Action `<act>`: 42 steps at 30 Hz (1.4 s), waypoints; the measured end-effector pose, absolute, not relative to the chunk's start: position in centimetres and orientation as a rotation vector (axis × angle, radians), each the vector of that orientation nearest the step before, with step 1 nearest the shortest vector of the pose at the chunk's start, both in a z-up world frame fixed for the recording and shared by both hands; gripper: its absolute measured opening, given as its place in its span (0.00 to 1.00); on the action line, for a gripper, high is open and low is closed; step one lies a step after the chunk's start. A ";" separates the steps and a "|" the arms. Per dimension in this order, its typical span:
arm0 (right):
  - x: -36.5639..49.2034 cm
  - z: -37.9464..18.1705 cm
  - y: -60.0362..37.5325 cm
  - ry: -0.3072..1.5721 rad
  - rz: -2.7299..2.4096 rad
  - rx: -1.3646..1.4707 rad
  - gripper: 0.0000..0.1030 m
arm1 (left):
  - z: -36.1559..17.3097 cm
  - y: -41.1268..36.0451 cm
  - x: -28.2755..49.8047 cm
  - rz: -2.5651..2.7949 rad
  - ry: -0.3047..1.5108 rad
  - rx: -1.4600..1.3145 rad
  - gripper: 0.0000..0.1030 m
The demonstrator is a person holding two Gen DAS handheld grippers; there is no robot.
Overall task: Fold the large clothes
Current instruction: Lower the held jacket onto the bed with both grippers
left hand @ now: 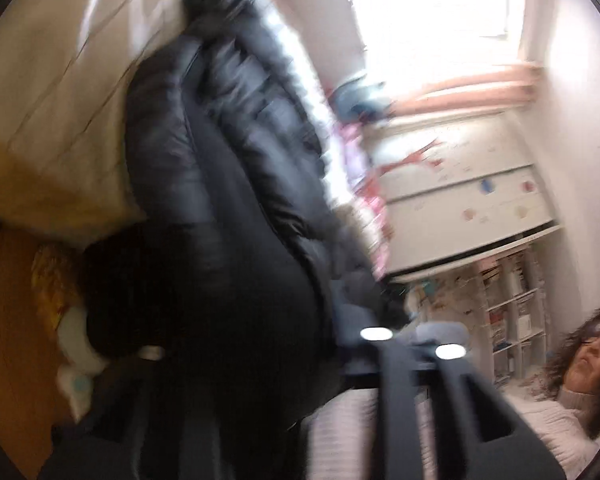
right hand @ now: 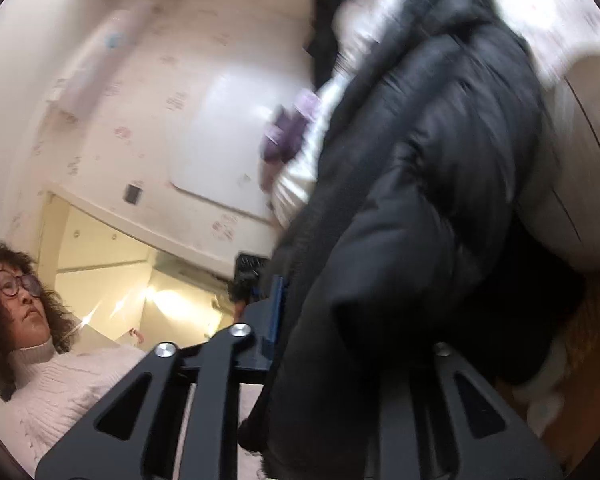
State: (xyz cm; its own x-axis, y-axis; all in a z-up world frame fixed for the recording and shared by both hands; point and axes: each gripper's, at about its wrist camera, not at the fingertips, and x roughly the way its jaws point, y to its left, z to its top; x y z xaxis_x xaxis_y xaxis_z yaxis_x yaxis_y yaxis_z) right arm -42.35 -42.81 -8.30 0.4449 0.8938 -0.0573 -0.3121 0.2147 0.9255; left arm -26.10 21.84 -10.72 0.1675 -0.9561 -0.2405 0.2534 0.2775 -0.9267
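Between both tools, black quilted puffer jacket, bunched and blurred.

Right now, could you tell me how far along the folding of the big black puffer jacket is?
Nothing looks folded yet. The black quilted puffer jacket hangs bunched in the air beside the cream bedsheet, not laid flat. In hand: the right gripper has jacket fabric between its fingers; the left gripper's hold is too blurred to judge. Spreading and every fold remain.
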 end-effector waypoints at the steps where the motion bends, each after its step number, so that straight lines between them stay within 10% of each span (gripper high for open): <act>1: -42.4 -7.3 -42.8 0.643 0.951 1.029 0.15 | -8.9 22.2 -26.2 -1.045 0.961 -0.877 0.14; 22: -26.3 3.7 -51.0 0.246 0.902 1.114 0.15 | 3.3 20.9 -8.5 -1.002 0.538 -1.064 0.14; 42: -1.5 -11.7 -54.7 0.596 0.408 1.234 0.15 | -11.2 15.4 14.0 -0.589 0.774 -1.096 0.14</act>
